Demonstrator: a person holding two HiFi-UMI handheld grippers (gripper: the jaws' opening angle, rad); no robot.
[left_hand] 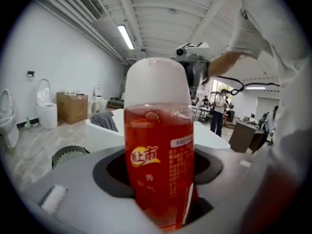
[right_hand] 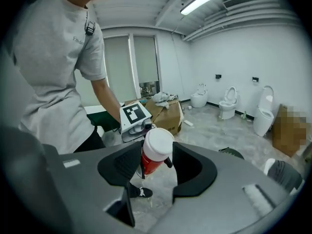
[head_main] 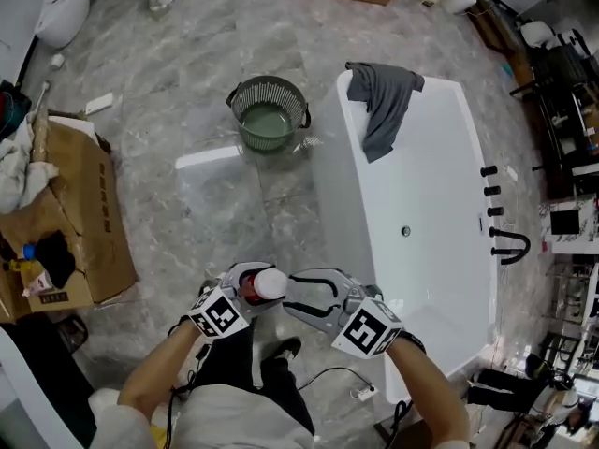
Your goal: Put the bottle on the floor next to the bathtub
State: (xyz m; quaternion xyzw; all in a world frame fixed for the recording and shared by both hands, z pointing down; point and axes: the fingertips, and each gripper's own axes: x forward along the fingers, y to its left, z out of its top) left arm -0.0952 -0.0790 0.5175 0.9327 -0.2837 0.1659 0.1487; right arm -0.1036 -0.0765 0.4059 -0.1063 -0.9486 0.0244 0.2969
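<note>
Though tight in left hand-held gripper [head_main: 245, 288], red-filled bottle [head_main: 270, 283] amid right hand-held gripper's [head_main: 293, 296] parted jaws.

A light grey short-sleeved T-shirt [right_hand: 44, 57] is worn, with small print noted on the chest and a small black clip [right_hand: 88, 28] fixed at the shoulder seam. Dark trousers [head_main: 234, 363] and a black shoe [right_hand: 140, 192] with white trim are recorded. The left gripper [head_main: 251, 284] and right gripper [head_main: 301, 297] are seen to be moulded in grey with black inner linings, each fitted with a white cube [head_main: 372, 328] printed with black square markers. A black cable [left_hand: 233, 83] is observed looping by the right forearm.
</note>
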